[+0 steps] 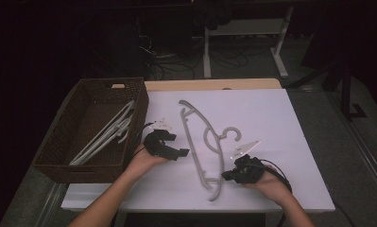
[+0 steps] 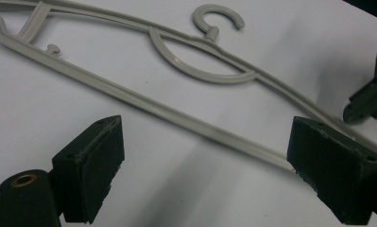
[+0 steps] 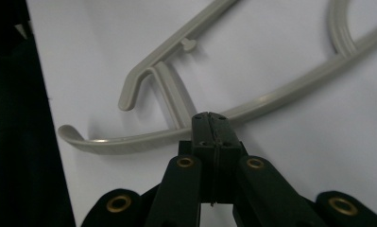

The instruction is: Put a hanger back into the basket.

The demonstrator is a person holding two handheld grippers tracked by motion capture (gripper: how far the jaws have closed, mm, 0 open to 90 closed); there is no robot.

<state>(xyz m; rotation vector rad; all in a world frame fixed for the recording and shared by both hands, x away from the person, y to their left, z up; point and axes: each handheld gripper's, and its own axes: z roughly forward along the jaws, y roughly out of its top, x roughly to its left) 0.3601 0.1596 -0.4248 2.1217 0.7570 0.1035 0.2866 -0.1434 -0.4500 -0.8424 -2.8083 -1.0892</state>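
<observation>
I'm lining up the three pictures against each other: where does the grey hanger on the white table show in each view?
High view: grey hanger lies mid-table, between the two hands, hook to the right.
Left gripper view: it runs from top left to lower right, beyond the open left tongs.
Right gripper view: its curved end crosses the middle, at the tips of the shut right tongs.
Shared landmark: the white table.

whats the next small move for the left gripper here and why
Probably ease the left gripper forward and close on the grey hanger: its jaws stand open with the straight bar lying between them, while the right gripper looks shut at the hanger's near end.
</observation>
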